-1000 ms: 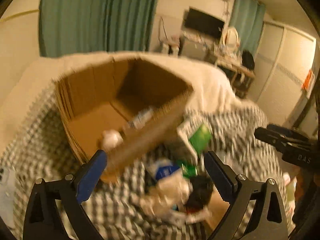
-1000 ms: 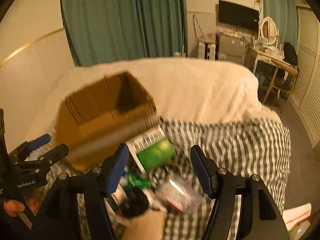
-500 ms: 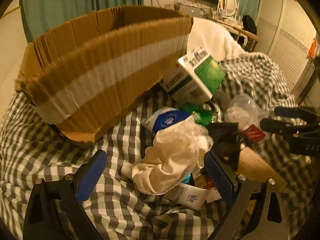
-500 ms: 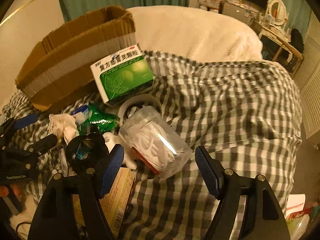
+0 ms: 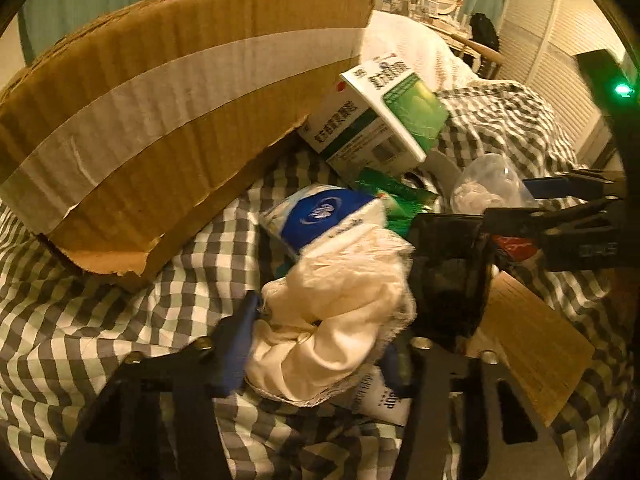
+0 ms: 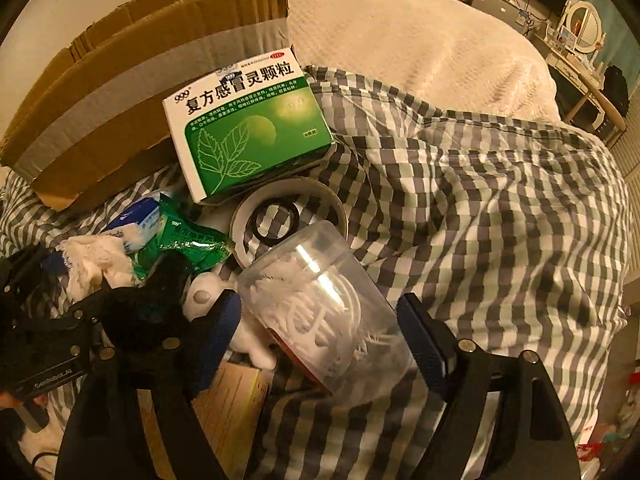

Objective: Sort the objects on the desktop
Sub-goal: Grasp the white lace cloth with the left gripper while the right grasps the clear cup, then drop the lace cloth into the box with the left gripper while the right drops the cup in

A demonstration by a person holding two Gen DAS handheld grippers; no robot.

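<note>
— Presently, the left tool's posture?
— Left tool (image 5: 320, 344) is low over the checked bedsheet (image 6: 480, 208), its fingers narrowed against a crumpled white cloth (image 5: 336, 312) beside the cardboard box (image 5: 168, 112).
— The right?
— Right tool (image 6: 320, 332) is wide apart, straddling a clear plastic jar (image 6: 320, 312) lying below the green medicine box (image 6: 248, 128), gripping nothing.

- We cannot see inside the cardboard box (image 5: 176, 92); only its outer wall shows.
- The white cloth (image 5: 332, 320) hides part of the left claw (image 5: 320, 344).
</note>
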